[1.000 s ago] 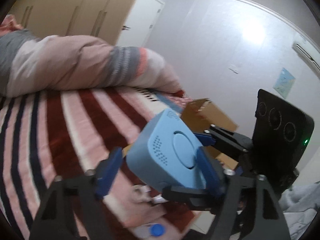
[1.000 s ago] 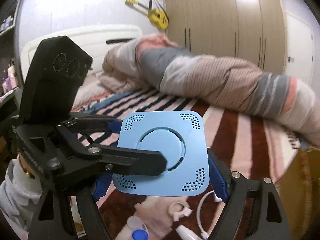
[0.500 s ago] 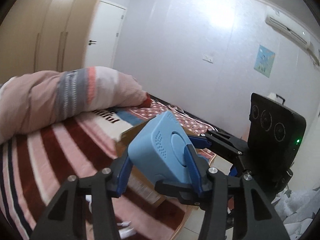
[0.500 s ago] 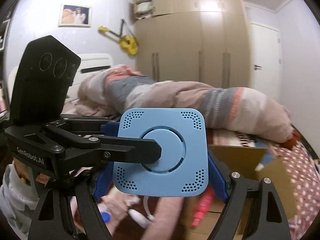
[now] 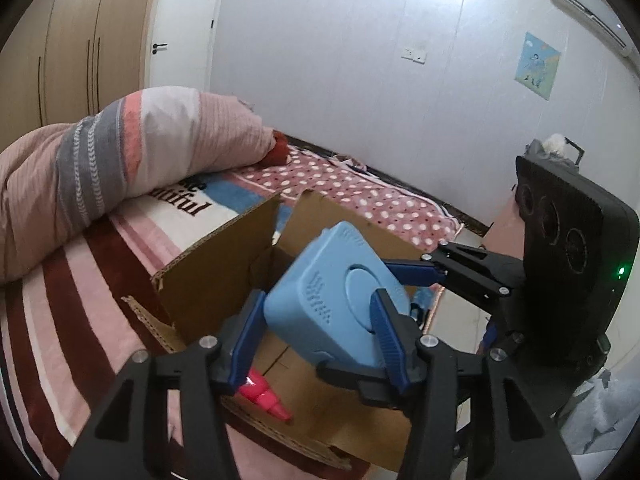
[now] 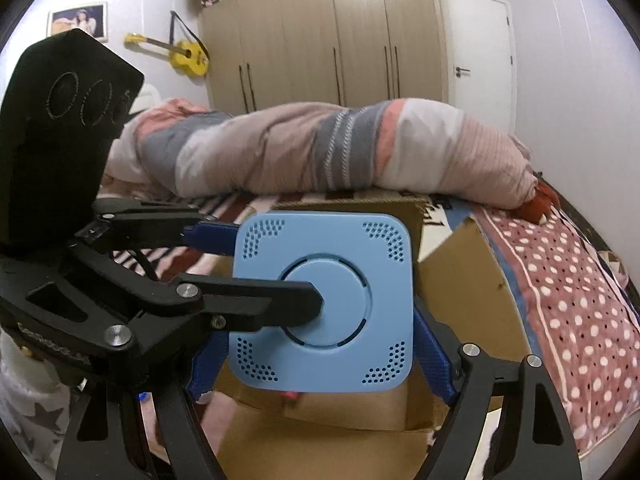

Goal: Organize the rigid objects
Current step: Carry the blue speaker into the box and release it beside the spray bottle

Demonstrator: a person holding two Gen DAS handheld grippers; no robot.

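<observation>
A light blue square device (image 5: 336, 300) with a round centre and vent holes is held in the air by both grippers. My left gripper (image 5: 320, 328) is shut on its two flat faces. My right gripper (image 6: 320, 360) is shut on its two side edges; the device (image 6: 352, 264) fills that view. It hangs above the open cardboard box (image 5: 216, 276) that lies on the striped bed. A pink ribbed object (image 5: 266, 398) lies inside the box.
A rolled striped duvet (image 5: 112, 160) lies along the far side of the bed (image 5: 68, 312). A polka-dot blanket (image 5: 360, 196) covers the bed's end. Wardrobes (image 6: 320, 32) and a door (image 5: 180, 24) stand behind. The floor (image 5: 460, 316) lies past the box.
Both grippers have carried the blue device sideways across the bed, from above the small loose items to above the open cardboard box. Both have stayed shut on it throughout.
</observation>
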